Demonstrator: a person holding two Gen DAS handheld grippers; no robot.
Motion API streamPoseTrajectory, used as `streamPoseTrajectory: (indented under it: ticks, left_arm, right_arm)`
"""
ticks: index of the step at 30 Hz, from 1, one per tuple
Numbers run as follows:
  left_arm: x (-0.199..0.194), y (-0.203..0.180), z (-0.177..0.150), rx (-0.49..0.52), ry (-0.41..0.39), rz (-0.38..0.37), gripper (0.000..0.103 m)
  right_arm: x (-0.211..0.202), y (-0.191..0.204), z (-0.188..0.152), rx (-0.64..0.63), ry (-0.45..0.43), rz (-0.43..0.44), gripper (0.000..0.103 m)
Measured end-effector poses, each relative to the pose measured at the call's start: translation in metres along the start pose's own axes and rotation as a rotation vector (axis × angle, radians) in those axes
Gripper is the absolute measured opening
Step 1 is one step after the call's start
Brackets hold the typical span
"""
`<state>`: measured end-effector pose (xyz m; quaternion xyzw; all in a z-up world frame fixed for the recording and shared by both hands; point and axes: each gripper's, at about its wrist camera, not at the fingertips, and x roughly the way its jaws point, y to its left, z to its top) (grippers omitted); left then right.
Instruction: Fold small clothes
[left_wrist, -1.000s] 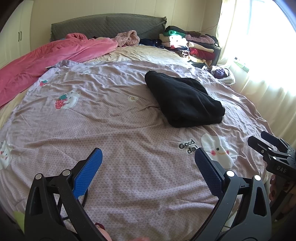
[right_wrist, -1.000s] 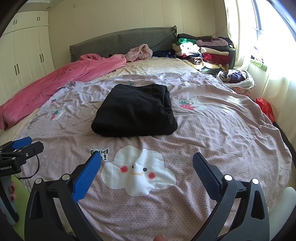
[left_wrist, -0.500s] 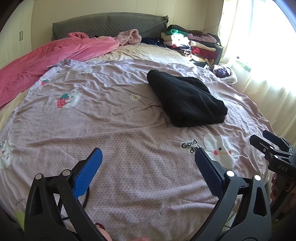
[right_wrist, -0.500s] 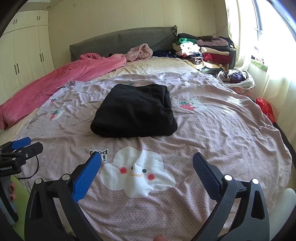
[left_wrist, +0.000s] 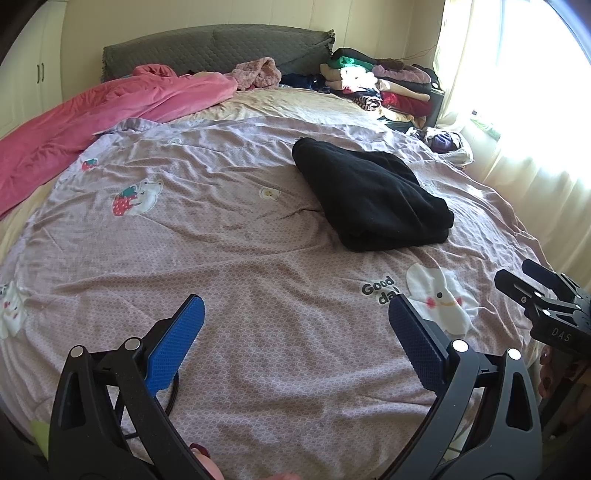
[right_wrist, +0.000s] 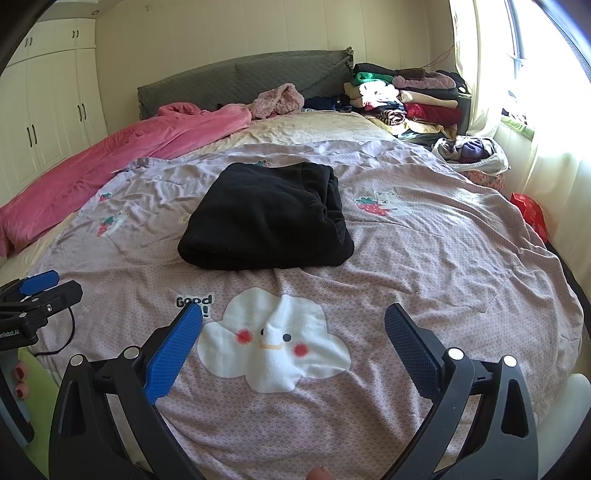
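A folded black garment (left_wrist: 369, 195) lies on the lilac patterned bedspread (left_wrist: 240, 258); in the right wrist view it (right_wrist: 266, 218) sits just beyond the white cloud print (right_wrist: 273, 350). My left gripper (left_wrist: 295, 310) is open and empty, held above the near part of the bed, to the left of the garment. My right gripper (right_wrist: 293, 317) is open and empty, above the cloud print, short of the garment. Each gripper shows at the edge of the other's view: the right one (left_wrist: 546, 295), the left one (right_wrist: 33, 295).
A pink duvet (left_wrist: 92, 110) lies along the bed's left side. A stack of folded clothes (right_wrist: 406, 96) sits at the far right by the grey headboard (right_wrist: 240, 81). A basket of clothes (right_wrist: 472, 155) and a red bag (right_wrist: 532, 214) stand beside the bed near the curtains.
Both grippers have drifted slightly back from the garment. They stay open and empty. The black garment has not moved.
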<state>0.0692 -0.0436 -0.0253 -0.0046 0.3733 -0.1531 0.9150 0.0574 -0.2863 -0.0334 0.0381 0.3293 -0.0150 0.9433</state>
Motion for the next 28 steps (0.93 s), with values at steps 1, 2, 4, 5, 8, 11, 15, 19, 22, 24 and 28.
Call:
streamPoseTrajectory:
  ticks: [1, 2, 4, 5, 8, 11, 15, 19, 22, 24, 28]
  left_arm:
    - [0.002, -0.003, 0.001, 0.002, 0.0, 0.002, 0.094]
    - [0.002, -0.004, 0.001, 0.002, 0.001, 0.005, 0.094]
    - [0.002, -0.004, 0.001, 0.007, 0.007, 0.018, 0.094]
    - [0.002, -0.006, 0.002, 0.008, 0.006, 0.023, 0.094]
    - [0.001, -0.007, 0.002, 0.008, 0.001, 0.021, 0.094]
    - [-0.001, -0.011, 0.005, 0.038, -0.003, 0.069, 0.094]
    - [0.005, -0.013, 0.006, 0.024, 0.026, 0.109, 0.094]
    - [0.0, 0.0, 0.011, 0.013, 0.007, 0.063, 0.094]
    - [-0.004, 0.034, 0.035, -0.034, -0.023, 0.085, 0.094]
    - [-0.007, 0.077, 0.059, -0.081, -0.032, 0.129, 0.094]
    - [-0.024, 0.183, 0.103, -0.188, -0.067, 0.325, 0.094]
  right_arm:
    - [0.0, 0.0, 0.0, 0.001, 0.0, 0.0, 0.099]
    - [0.0, 0.0, 0.0, 0.0, 0.002, 0.0, 0.099]
    - [0.001, -0.001, 0.0, 0.001, 0.002, -0.002, 0.099]
    - [0.001, -0.001, 0.0, 0.002, 0.003, -0.003, 0.099]
    - [0.002, -0.002, -0.001, 0.001, 0.002, -0.003, 0.099]
    - [0.002, -0.004, -0.002, 0.003, 0.0, -0.011, 0.099]
    - [0.0, -0.012, -0.005, 0.023, 0.001, -0.046, 0.099]
    - [-0.014, -0.043, -0.009, 0.089, -0.032, -0.152, 0.098]
    - [-0.034, -0.09, -0.016, 0.176, -0.051, -0.276, 0.098]
    - [-0.053, -0.139, -0.026, 0.252, -0.047, -0.396, 0.098]
    - [-0.085, -0.237, -0.06, 0.353, 0.007, -0.654, 0.098]
